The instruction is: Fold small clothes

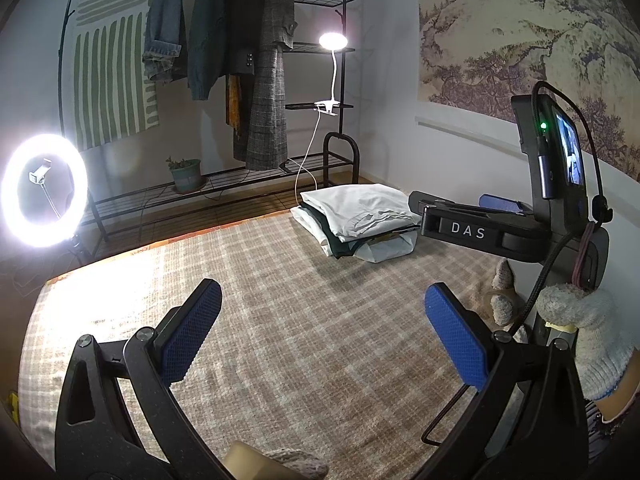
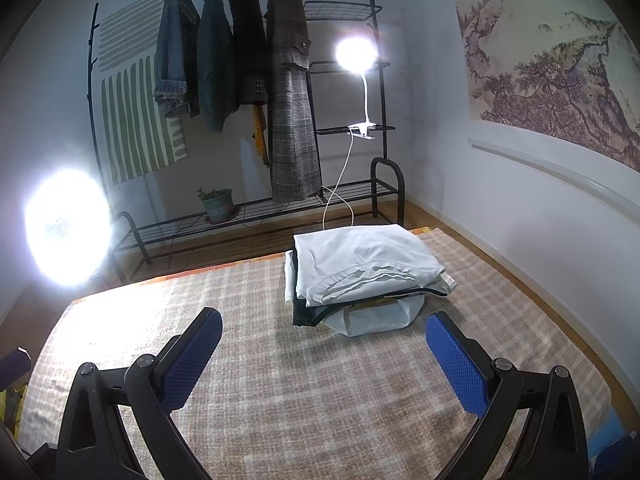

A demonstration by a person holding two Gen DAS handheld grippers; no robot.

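A stack of folded small clothes (image 1: 358, 220), white on top with a dark layer under it, lies at the far right of the checked beige cloth (image 1: 280, 320). It also shows in the right wrist view (image 2: 364, 276). My left gripper (image 1: 322, 320) is open and empty above the bare cloth, well short of the stack. My right gripper (image 2: 324, 344) is open and empty, hovering just in front of the stack. In the left wrist view the right gripper's body (image 1: 520, 220), marked DAS, sits right of the stack, held by a gloved hand (image 1: 588, 340).
A black clothes rack (image 1: 256, 80) with hanging jackets stands beyond the cloth's far edge, with a potted plant (image 1: 185, 174) and a clip lamp (image 1: 332, 42). A bright ring light (image 1: 44, 190) stands at the left. A wall (image 2: 520, 200) runs along the right.
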